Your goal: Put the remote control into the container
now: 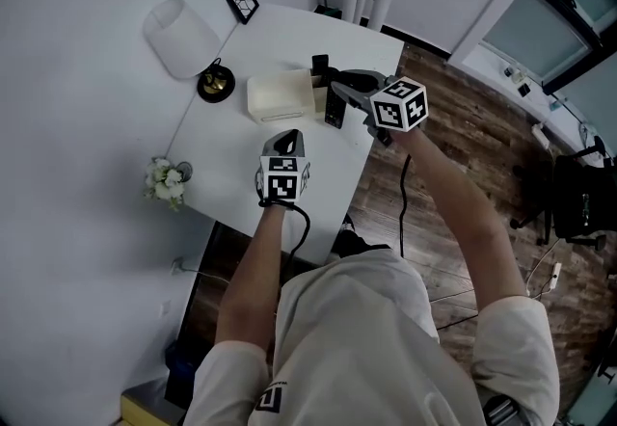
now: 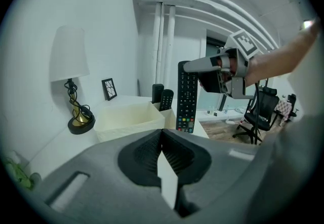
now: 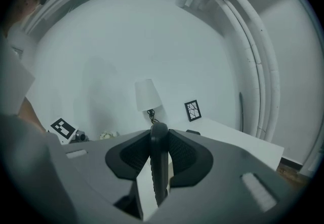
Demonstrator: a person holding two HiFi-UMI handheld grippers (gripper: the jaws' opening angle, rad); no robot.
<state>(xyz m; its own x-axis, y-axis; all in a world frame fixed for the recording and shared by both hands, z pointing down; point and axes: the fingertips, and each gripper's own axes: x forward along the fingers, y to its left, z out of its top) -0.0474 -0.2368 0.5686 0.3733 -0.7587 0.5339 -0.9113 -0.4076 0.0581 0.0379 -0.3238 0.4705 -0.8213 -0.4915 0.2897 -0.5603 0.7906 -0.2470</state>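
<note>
A black remote control [image 2: 187,97] hangs upright with its buttons facing the left gripper view. My right gripper [image 1: 335,89] is shut on its top end, so it dangles [image 1: 335,108] just right of the cream container [image 1: 278,94]. In the right gripper view the remote [image 3: 158,162] is clamped edge-on between the jaws. The container [image 2: 127,118] has a large empty bay and a narrow side slot holding two other black remotes [image 2: 162,97]. My left gripper [image 1: 286,138] hovers over the table in front of the container, shut and empty.
A white lamp [image 1: 181,37] on a dark round base and a small picture frame [image 1: 242,0] stand at the back of the white table [image 1: 217,164]. Flowers [image 1: 166,179] sit at its left edge. An office chair [image 2: 257,111] stands on the wood floor to the right.
</note>
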